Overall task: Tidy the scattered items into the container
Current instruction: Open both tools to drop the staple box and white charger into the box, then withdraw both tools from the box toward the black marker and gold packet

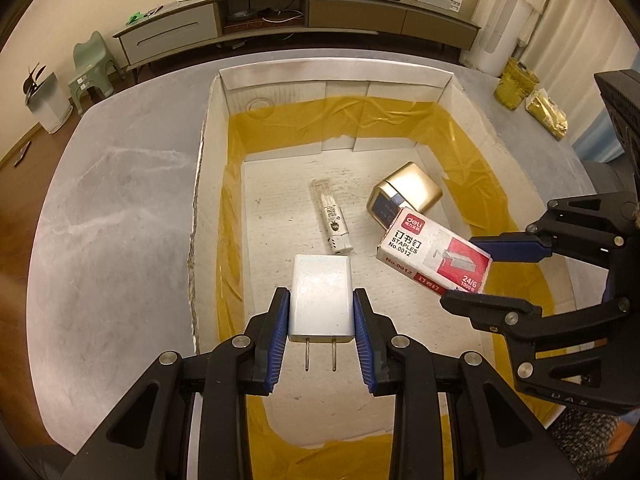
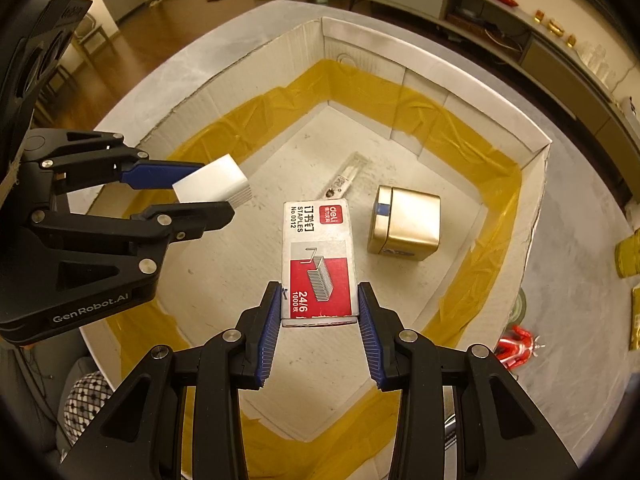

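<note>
A white cardboard box [image 1: 212, 128] with yellow tape along its inner walls sits on the grey table. My left gripper [image 1: 320, 312] is shut on a white plug adapter [image 1: 322, 296], held above the box floor with its two prongs pointing back at the camera. My right gripper [image 2: 318, 306] is shut on a red-and-white staples box [image 2: 318, 256], also held over the inside of the container. On the box floor lie a gold cube-shaped tin [image 1: 408, 192] and a slim white tube [image 1: 332, 216]. In the right wrist view the left gripper [image 2: 212, 190] holds the adapter [image 2: 214, 184] at the left.
A red-and-white toy figure [image 2: 518, 346] lies on the table right of the container [image 2: 536, 144]. Gold packets [image 2: 630, 258] and a yellow glass [image 1: 514, 84] stand at the table's right side. A TV cabinet [image 1: 280, 16] and a green stool [image 1: 94, 64] are beyond.
</note>
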Demonstrator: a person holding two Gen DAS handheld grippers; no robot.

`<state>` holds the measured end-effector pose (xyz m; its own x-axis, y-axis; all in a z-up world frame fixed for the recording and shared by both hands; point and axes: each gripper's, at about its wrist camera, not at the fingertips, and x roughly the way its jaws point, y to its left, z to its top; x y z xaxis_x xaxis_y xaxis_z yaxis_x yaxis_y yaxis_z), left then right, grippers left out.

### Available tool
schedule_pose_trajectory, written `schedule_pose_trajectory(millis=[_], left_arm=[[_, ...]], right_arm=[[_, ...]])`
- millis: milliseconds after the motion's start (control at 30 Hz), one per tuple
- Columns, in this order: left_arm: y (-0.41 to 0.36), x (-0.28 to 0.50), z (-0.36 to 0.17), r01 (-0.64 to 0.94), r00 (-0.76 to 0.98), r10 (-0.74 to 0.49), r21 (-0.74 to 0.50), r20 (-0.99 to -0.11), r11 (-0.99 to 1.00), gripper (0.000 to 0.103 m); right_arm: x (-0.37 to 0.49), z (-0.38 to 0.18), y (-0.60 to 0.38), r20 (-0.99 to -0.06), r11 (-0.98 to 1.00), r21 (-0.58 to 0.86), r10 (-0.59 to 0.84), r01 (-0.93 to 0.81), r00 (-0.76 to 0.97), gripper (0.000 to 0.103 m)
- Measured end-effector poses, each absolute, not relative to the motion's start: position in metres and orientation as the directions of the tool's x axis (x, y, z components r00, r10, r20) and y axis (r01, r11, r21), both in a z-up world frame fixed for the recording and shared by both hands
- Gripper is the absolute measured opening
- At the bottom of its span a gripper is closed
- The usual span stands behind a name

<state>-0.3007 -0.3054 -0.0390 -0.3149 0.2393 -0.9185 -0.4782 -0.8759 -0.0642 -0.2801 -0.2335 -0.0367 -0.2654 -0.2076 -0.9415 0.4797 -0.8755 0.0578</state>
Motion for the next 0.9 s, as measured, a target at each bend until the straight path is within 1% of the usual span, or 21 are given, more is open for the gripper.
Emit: schedule_pose_trajectory(millis=[67, 100, 167, 900], left_arm=[[-0.302, -0.302, -0.04, -0.48, -0.334, 0.209, -0.024, -0.919, -0.877, 0.035], [-0.302, -0.302, -0.039, -0.481, -0.344, 0.205, -0.015, -0.917, -0.876, 0.04], [-0.303, -0.301, -0.038, -0.479, -0.354, 0.21, -0.017, -0.911, -0.878, 0.044], [-0.312, -0.283, -0.029, -0.49, -0.354, 0.239, -0.039, -0.904, -0.871, 0.044]], right_arm=[[-0.283, -0.037, -0.233, -0.943, -0.881, 0.056, -0.201, 0.47, -0.265, 0.041], [-0.283, -0.037, -0.234, -0.944, -0.884, 0.054, -0.197, 0.464, -0.266, 0.041], [-0.284, -0.037, -0.233, -0.942, -0.886, 0.061, -0.203, 0.46, -0.266, 0.041], [-0.272, -0.026, -0.232, -0.936, -0.882, 0.066, -0.217, 0.467, -0.278, 0.041]])
